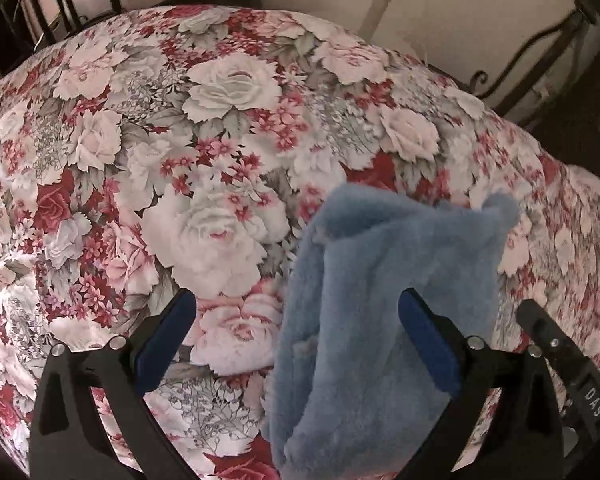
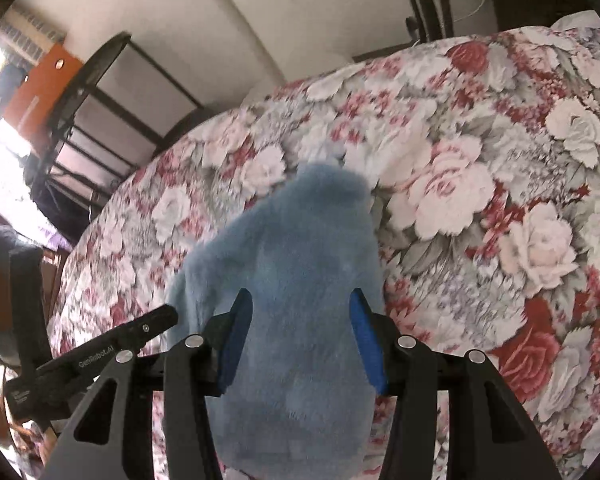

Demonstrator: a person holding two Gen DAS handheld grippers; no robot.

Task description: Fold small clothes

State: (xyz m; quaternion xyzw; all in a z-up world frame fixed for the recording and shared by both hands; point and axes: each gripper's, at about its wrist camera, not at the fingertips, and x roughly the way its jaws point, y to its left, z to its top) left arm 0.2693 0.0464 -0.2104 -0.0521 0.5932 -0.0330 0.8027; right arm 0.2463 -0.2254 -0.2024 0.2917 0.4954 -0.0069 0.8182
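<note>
Right fingers (image 2: 364,336) around blue fleece (image 2: 300,280)

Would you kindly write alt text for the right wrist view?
A fluffy blue garment sits bunched between the blue pads of the right hand-held gripper, above a floral bedspread. The left hand-held gripper shows at lower left.

Both cameras sit on the grippers and look steeply down, close over the flowered bedspread (image 1: 220,128). The left wrist view faces toward the wall at the frame's top. The right wrist view faces the wall too, tilted. Both share the bedspread and the blue fleece cloth (image 1: 380,300) low in frame.
</note>
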